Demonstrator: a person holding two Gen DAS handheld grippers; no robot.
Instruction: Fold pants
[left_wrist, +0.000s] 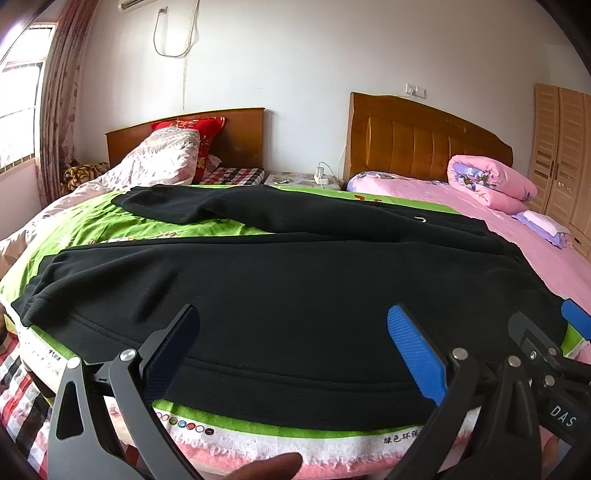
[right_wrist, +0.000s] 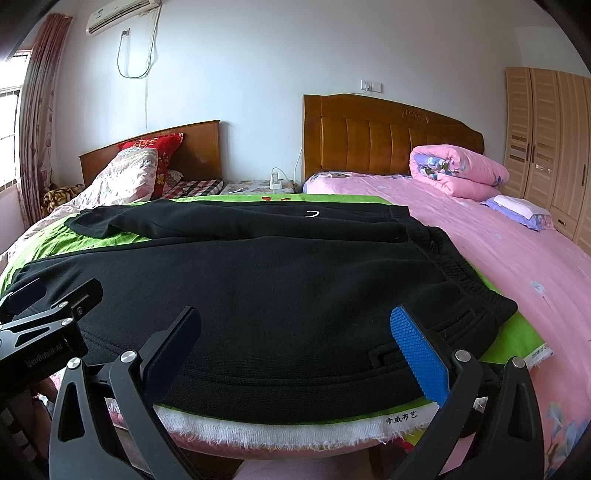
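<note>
**Black pants laid out on a green cloth, both grippers spread above the near edge**

Ahead of both sets of fingers lies a green cloth (left_wrist: 92, 221) with a white printed and frayed hem, spread over a bed with a pink sheet (right_wrist: 517, 258). The black pants (left_wrist: 295, 288) lie flat on this cloth, just beyond the fingertips in both views. Their elastic waistband (right_wrist: 454, 266) sits past the right gripper's blue finger, and the legs run away to the left, one nearer the fingers and one farther off.

The left gripper (left_wrist: 293, 321) has its fingers wide apart with nothing between them, poised over the near leg. The right gripper (right_wrist: 295, 321) is likewise spread and empty, over the hip area close to the waistband. Each gripper shows at the edge of the other's view.

Beyond the pants stand two wooden headboards, a smaller one (left_wrist: 184, 136) to the left and a taller one (right_wrist: 391, 136) to the right, with a small bedside table between them. A rolled pink quilt (right_wrist: 458, 173) rests by the taller headboard, and a red pillow (left_wrist: 199, 133) by the smaller one. A louvred wardrobe (right_wrist: 546, 136) stands far right, a curtained window (left_wrist: 37, 103) far left, and an air conditioner (right_wrist: 122, 16) hangs on the wall.

Whether the fingertips touch the fabric cannot be told. The near hem's print is only partly legible, and the lower frame edges are cut off by the gripper bodies.
</note>
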